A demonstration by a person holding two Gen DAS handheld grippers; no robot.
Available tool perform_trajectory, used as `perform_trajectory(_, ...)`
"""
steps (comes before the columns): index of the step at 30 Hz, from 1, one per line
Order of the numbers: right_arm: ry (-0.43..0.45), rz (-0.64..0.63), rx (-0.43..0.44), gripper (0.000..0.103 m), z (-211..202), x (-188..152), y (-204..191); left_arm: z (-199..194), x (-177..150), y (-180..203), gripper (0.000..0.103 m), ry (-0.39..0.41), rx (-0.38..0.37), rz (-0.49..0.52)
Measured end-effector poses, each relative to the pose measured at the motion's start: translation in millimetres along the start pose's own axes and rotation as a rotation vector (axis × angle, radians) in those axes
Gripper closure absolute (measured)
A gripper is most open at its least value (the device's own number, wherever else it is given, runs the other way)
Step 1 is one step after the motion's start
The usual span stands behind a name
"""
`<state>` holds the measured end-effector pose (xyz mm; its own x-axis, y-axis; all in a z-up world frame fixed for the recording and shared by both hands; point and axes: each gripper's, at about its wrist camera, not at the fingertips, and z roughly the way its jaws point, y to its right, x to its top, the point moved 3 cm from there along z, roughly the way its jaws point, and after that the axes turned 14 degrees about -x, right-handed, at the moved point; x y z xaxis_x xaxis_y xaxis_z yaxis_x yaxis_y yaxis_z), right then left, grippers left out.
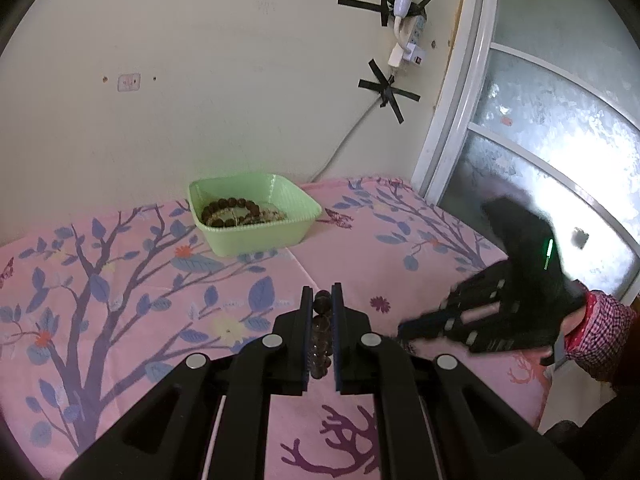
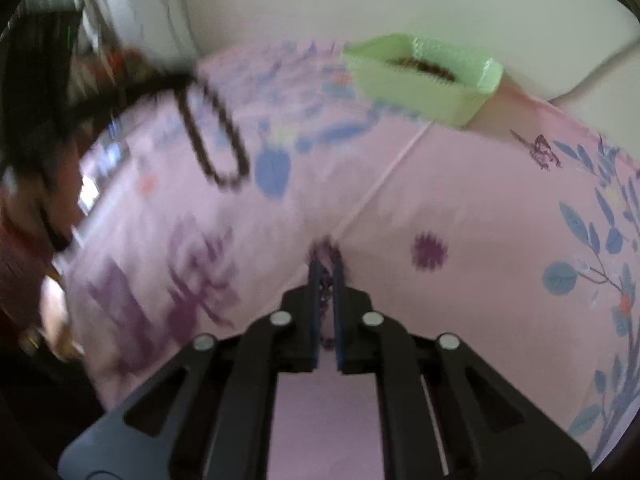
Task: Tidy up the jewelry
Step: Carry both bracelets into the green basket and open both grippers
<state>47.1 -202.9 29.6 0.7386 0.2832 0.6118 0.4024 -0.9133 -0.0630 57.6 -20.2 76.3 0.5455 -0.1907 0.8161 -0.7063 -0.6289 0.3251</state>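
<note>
Left wrist view alone shows the left gripper (image 1: 322, 300) clamped on a dark bead bracelet (image 1: 321, 334) at lower centre, and brown bead strands (image 1: 230, 212) inside the green tray (image 1: 276, 232) above. Right wrist view, blurred, shows that bracelet dangling as a loop at upper left, and the right gripper (image 2: 327, 266) closed narrow on something small and purple I cannot identify.

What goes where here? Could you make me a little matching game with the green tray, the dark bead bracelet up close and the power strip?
Things:
1. green tray
2. dark bead bracelet
3. power strip

Places:
A. taped to the wall
B. standing on the pink floral cloth, with other beads inside
C. clamped in the left gripper

Pairs: 1-B, 2-C, 3-A.
</note>
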Motion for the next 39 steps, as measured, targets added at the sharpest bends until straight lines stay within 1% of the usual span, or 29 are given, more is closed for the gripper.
perform_trajectory(2,0.047,0.034,0.010,0.097,-12.4,17.3,6.5,-0.5,6.6,-0.5,0.089,0.009,0.006,0.005)
perform_trajectory(4,0.095,0.045,0.001,0.097,-24.9,35.6,11.0,-1.5,14.4,-2.9,0.089,0.022,0.011,0.010)
perform_trajectory(7,0.136,0.035,-0.013,0.097,-35.6,53.8,12.5,-2.8,25.3,-7.5,0.089,0.041,0.013,0.011)
perform_trajectory(12,0.216,0.017,-0.040,0.097,-53.3,93.6,16.2,2.7,44.3,-16.0,0.089,0.050,0.020,0.020)
perform_trajectory(16,0.258,0.019,-0.050,0.097,-53.6,126.3,24.0,12.8,63.6,-26.5,0.089,0.048,0.035,0.031)
perform_trajectory(19,0.272,0.028,-0.055,0.097,-48.6,142.8,30.8,23.2,79.0,-38.8,0.089,0.042,0.047,0.031)
perform_trajectory(22,0.272,0.046,-0.055,0.097,-33.9,158.7,39.7,36.0,93.4,-50.8,0.089,0.031,0.057,0.035)
perform_trajectory(28,0.243,0.080,-0.045,0.097,0.9,175.8,57.3,63.1,115.0,-73.7,0.089,0.014,0.057,0.032)
perform_trajectory(34,0.227,0.099,-0.048,0.097,20.7,180.1,71.7,91.2,123.5,-93.7,0.089,-0.010,0.059,0.020)
perform_trajectory(39,0.215,0.110,-0.050,0.097,36.6,186.6,83.3,111.2,122.2,-109.9,0.089,-0.040,0.067,0.005)
